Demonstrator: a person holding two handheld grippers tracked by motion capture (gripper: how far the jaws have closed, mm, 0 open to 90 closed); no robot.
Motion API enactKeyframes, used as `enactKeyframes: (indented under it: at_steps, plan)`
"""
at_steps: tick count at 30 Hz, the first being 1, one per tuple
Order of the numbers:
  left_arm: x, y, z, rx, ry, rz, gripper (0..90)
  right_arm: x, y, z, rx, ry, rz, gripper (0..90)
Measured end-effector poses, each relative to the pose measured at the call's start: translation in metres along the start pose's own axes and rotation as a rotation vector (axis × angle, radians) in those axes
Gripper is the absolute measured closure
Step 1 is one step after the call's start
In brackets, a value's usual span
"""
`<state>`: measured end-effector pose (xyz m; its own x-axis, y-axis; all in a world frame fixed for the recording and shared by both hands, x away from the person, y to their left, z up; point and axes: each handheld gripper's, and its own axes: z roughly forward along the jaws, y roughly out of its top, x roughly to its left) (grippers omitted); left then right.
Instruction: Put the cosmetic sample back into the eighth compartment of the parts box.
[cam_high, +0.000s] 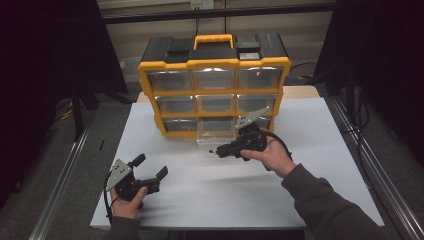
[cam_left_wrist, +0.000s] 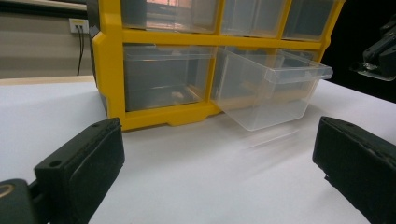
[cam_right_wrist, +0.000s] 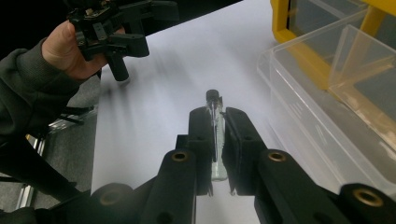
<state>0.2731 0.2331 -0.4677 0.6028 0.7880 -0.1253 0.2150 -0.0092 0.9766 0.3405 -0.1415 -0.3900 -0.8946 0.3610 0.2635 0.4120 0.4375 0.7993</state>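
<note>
Black jaws rise closest to us in the right gripper view, where our right gripper (cam_right_wrist: 215, 140) is clamped on a small clear vial (cam_right_wrist: 216, 135) with a dark cap, the vial lying lengthwise between the jaws and held above the white table (cam_right_wrist: 154, 93). Just to its side sits the clear drawer (cam_right_wrist: 327, 107), pulled out of the bottom row of the yellow organizer (cam_high: 214, 90). From the high view, our left gripper (cam_high: 150, 167) rests low near the table's front edge, jaws spread wide and holding nothing. We judge the step in hand to be carrying the vial to the open drawer. Next we need to swing the right gripper over the drawer's rim, lower the vial inside, then loosen the jaws without knocking the thin plastic wall.
</note>
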Motion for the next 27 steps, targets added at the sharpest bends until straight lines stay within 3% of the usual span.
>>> enactKeyframes:
  at_steps: [27]
  plan:
    - [-0.001, 0.000, 0.000, 0.002, -0.007, 0.006, 2.1, -0.010, 0.020, -0.008, -0.010, -0.028, -0.002, 81.7]
